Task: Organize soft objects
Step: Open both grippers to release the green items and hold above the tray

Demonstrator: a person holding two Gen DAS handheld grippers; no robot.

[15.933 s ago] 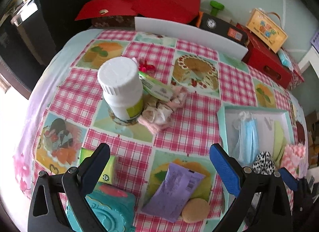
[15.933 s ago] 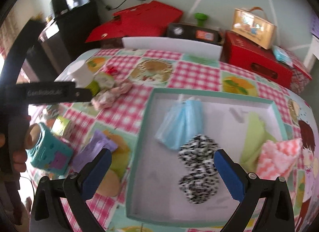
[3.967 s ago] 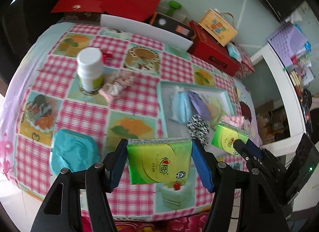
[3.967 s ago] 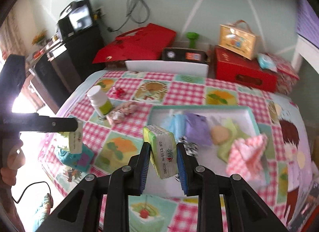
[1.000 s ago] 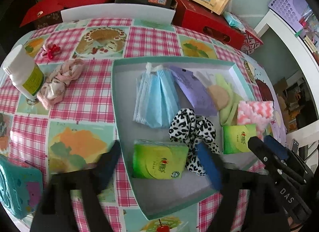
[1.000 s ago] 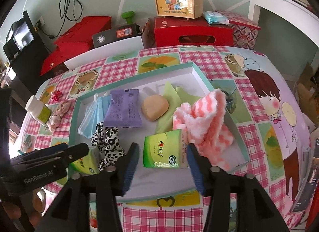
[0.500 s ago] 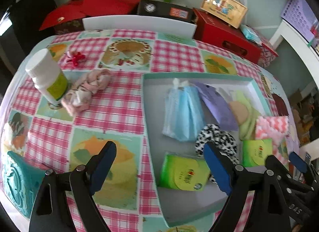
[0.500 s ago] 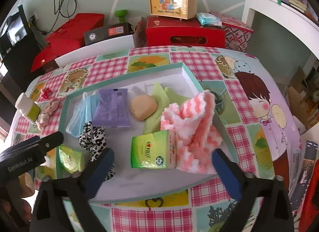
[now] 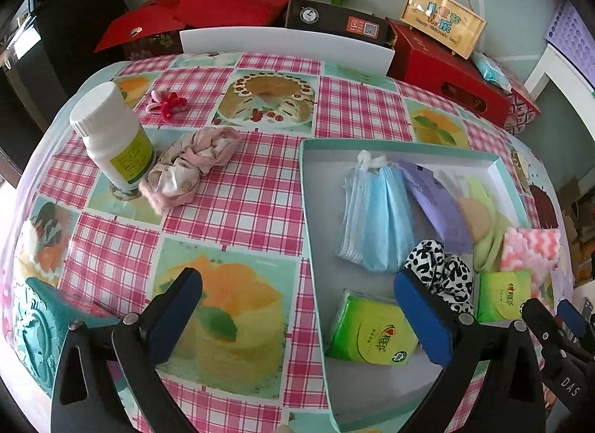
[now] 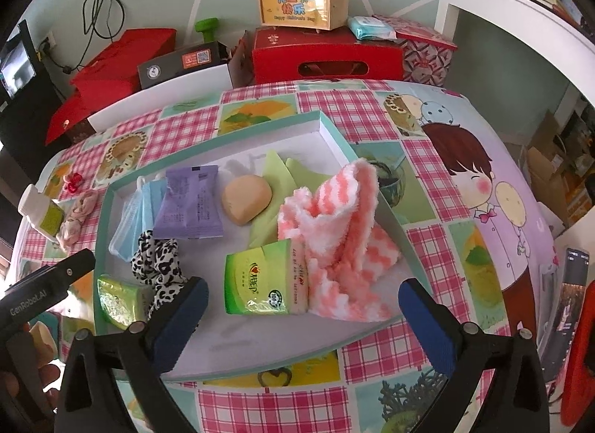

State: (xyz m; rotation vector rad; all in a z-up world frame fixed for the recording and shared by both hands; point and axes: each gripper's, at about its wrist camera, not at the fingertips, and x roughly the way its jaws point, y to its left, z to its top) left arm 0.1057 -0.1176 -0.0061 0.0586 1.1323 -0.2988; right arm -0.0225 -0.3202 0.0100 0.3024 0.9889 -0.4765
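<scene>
Jaws of left gripper (image 9: 297,316) and right gripper (image 10: 299,316) wide, empty; teal toy (image 9: 28,325) only left-view.

Looks like a lived-in home room: counter (image 9: 238,209) under a pink checked cartoon oilcloth, red gift boxes (image 10: 327,55) and a handled carton (image 10: 303,5) stacked by the pale green wall, a white shelf unit (image 10: 520,23), a screen (image 10: 16,68) on dark furniture.
</scene>
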